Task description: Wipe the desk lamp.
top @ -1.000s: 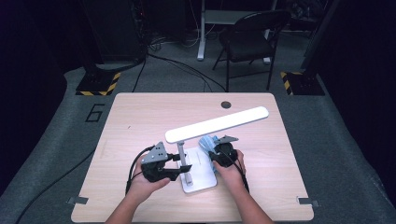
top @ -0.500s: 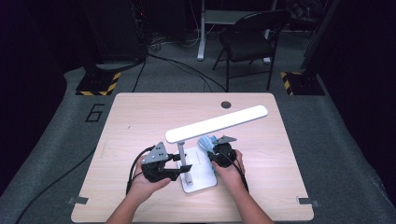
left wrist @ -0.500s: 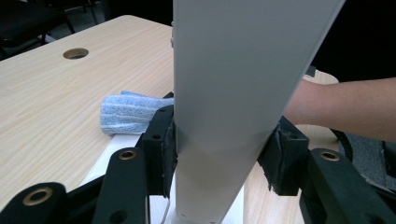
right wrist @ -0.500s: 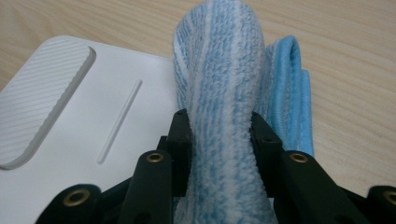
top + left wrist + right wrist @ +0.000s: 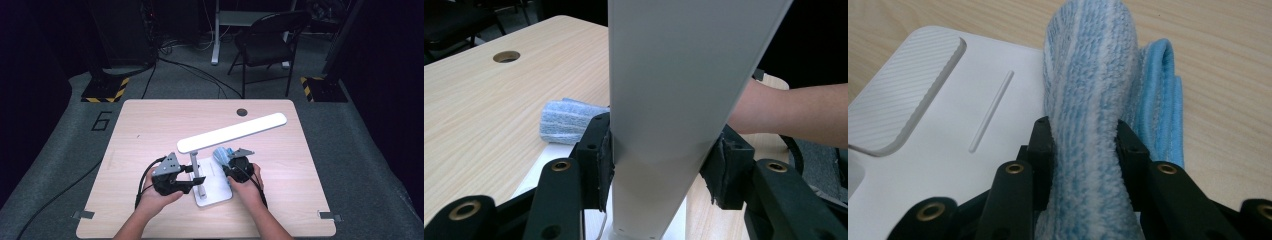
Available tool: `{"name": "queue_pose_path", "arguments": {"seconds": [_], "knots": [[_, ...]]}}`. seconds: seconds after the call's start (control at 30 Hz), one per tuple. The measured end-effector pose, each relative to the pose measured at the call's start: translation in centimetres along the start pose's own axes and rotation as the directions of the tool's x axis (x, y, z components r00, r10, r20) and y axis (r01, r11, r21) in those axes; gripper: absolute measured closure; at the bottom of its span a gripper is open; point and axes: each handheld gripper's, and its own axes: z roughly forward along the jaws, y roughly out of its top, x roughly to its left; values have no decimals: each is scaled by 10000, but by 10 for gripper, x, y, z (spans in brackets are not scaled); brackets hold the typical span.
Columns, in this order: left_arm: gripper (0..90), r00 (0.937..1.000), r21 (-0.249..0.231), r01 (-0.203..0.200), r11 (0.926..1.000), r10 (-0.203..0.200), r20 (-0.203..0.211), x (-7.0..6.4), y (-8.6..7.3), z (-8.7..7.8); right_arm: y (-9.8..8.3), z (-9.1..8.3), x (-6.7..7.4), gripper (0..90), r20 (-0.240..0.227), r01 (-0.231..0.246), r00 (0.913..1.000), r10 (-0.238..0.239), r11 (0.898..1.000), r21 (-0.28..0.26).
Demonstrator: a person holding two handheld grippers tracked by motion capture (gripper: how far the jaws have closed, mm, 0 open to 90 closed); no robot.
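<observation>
Your left gripper (image 5: 659, 165) has its jaws about half open and clamped on the lamp post (image 5: 674, 100); both pads (image 5: 605, 165) press flat against the post's sides, low down near its foot. Your right gripper (image 5: 1083, 150) has just been closing, and its jaws now pinch a folded blue cloth (image 5: 1093, 100), which bulges up between the pads and runs forward past them.

The cloth lies half on the lamp base (image 5: 923, 150) and half on the table (image 5: 1228, 75), at the base's edge. In the high view the cloth (image 5: 221, 154) sits just ahead of your right gripper (image 5: 235, 161), beside the post (image 5: 197, 172), which your left gripper (image 5: 190, 175) grips from the other side. The base (image 5: 215, 192) lies between your two hands at the near middle of the table (image 5: 150, 125). The lamp head (image 5: 232, 132) slants overhead from the post toward the far right; whether it touches the cloth is hard to tell from above.
</observation>
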Motion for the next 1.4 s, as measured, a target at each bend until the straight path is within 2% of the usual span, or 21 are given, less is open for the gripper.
{"name": "queue_pose_path", "arguments": {"seconds": [0.2,0.23,0.4,0.6,0.7,0.83,0.9,0.97,1.0,1.13,1.27,1.3,1.33,1.4], "knots": [[519,9999,71,-3,10000,4,-149,-1,1,0,-7,-8,0,676,-166,96,9998,-95,9999,36],[519,9999,98,-23,9999,25,-164,-1,1,0,-9,-10,2,676,-180,-1,9998,3,10000,91],[520,9999,252,-22,9997,25,-104,-1,2,0,-16,-17,2,676,-301,216,9993,-212,9997,129],[521,9999,280,-30,9996,34,-165,-2,3,0,-27,-28,4,677,-451,188,9988,-182,9998,121],[522,9996,227,-26,9997,32,-264,-3,3,1,-32,-33,4,677,-559,400,9977,-392,9991,134],[522,9998,313,-42,9995,49,-208,-2,3,0,-41,-43,8,677,-683,235,9974,-221,9995,199],[522,9997,277,-27,9996,33,-225,-3,3,0,-46,-47,7,677,-809,394,9960,-381,9991,145],[522,9997,285,-32,9996,38,-226,-3,3,0,-51,-53,7,676,-853,330,9959,-316,9993,148],[522,9998,298,-33,9995,39,-216,-3,3,0,-54,-56,9,676,-914,144,9957,-126,9997,184],[523,9996,236,-29,9997,35,-269,-3,3,1,-60,-64,11,673,-1002,390,9943,-356,9987,321],[523,9997,274,-122,9996,128,-222,-3,2,0,-61,-64,12,674,-960,296,9950,-272,9993,244],[523,9997,272,-95,9996,101,-205,-3,2,0,-60,-64,13,674,-972,95,9952,-62,9994,334],[524,9997,271,-149,9995,155,-209,-3,2,0,-60,-62,11,675,-999,202,9948,-177,9995,242],[523,9998,286,-117,9995,121,-139,-2,2,0,-59,-60,10,675,-976,77,9952,-61,9998,163]]}}
